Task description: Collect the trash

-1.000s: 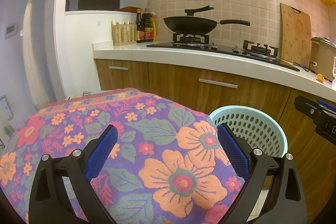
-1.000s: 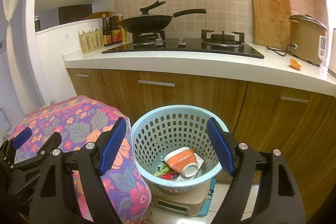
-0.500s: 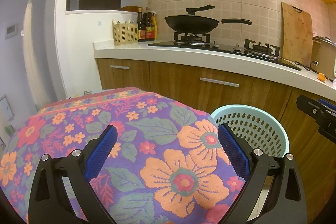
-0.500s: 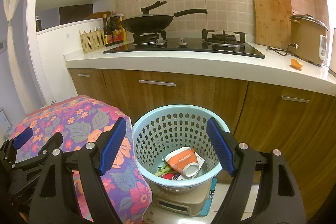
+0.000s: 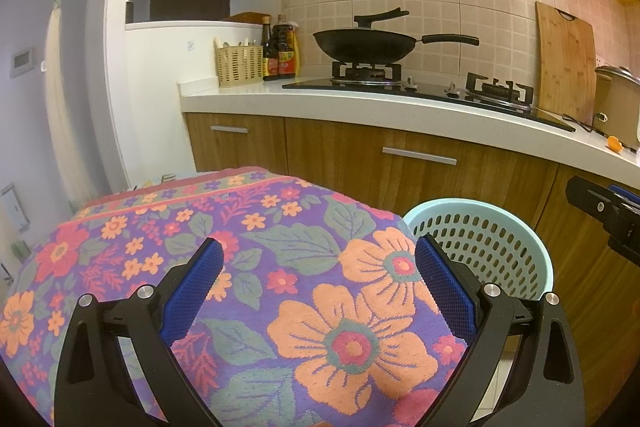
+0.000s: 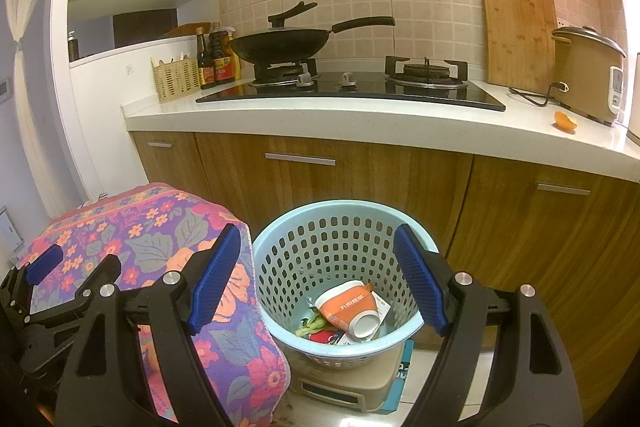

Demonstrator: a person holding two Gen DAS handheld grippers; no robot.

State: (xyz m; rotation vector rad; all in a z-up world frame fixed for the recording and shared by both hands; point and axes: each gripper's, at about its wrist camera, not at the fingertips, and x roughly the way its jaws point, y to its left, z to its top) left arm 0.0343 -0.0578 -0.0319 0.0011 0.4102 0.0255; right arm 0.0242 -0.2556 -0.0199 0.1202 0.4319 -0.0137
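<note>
A light blue perforated trash basket (image 6: 280, 247) stands on the floor against the wooden cabinets; it also shows in the left wrist view (image 5: 480, 211). Inside it lie an orange and white paper cup (image 6: 347, 309), green scraps and other trash. An orange peel (image 6: 565, 120) lies on the white counter at the right, also in the left wrist view (image 5: 614, 143). My right gripper (image 6: 318, 277) is open and empty above the basket. My left gripper (image 5: 318, 285) is open and empty above a flowered cloth (image 5: 240, 259).
The flowered cloth (image 6: 152, 227) covers a low piece left of the basket. On the counter (image 6: 320, 119) are a gas hob with a black wok (image 6: 280, 45), sauce bottles (image 6: 216, 57), a utensil basket (image 6: 176, 79), a cutting board (image 6: 518, 31) and a rice cooker (image 6: 588, 71).
Both views have shifted very slightly; both grippers stay open and empty. Nothing else has moved.
</note>
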